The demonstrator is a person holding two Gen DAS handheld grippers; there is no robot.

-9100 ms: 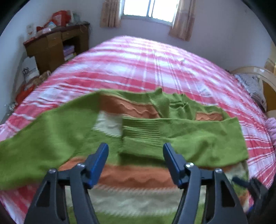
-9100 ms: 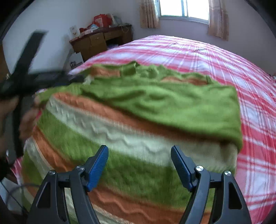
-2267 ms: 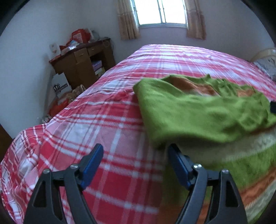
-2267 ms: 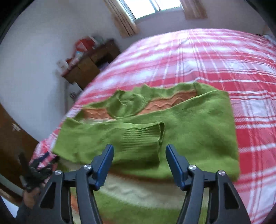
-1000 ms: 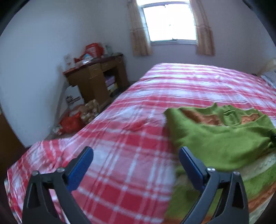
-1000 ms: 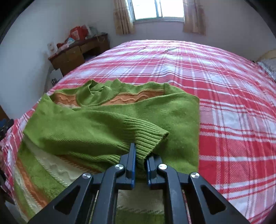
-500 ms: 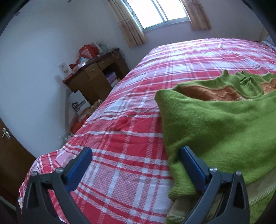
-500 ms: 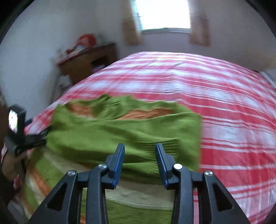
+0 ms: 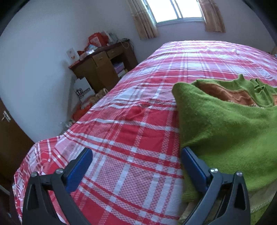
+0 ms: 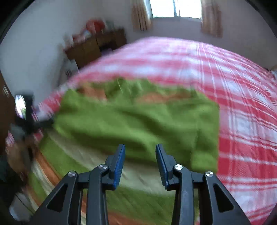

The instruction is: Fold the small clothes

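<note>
A green sweater (image 10: 138,121) with orange and cream stripes lies on the red plaid bed (image 10: 242,107), both sleeves folded across its chest. In the left wrist view its folded left edge (image 9: 225,124) fills the right side. My left gripper (image 9: 135,164) is wide open and empty, low over the bedspread at the sweater's left edge, its right finger (image 9: 192,166) touching the fabric. My right gripper (image 10: 139,156) is open and empty above the sweater's lower chest; this view is blurred. The left gripper shows at far left in the right wrist view (image 10: 26,117).
A brown wooden desk (image 9: 103,69) with clutter on top stands by the wall left of the bed, with bags (image 9: 83,91) on the floor beside it. A curtained window (image 9: 176,10) is on the far wall. The bed's left edge (image 9: 52,143) drops off close to my left gripper.
My right gripper let go of the folded sleeve cuff, opened and pulled back over the sweater's lower part. My left gripper stayed wide open and settled closer against the sweater's left edge.
</note>
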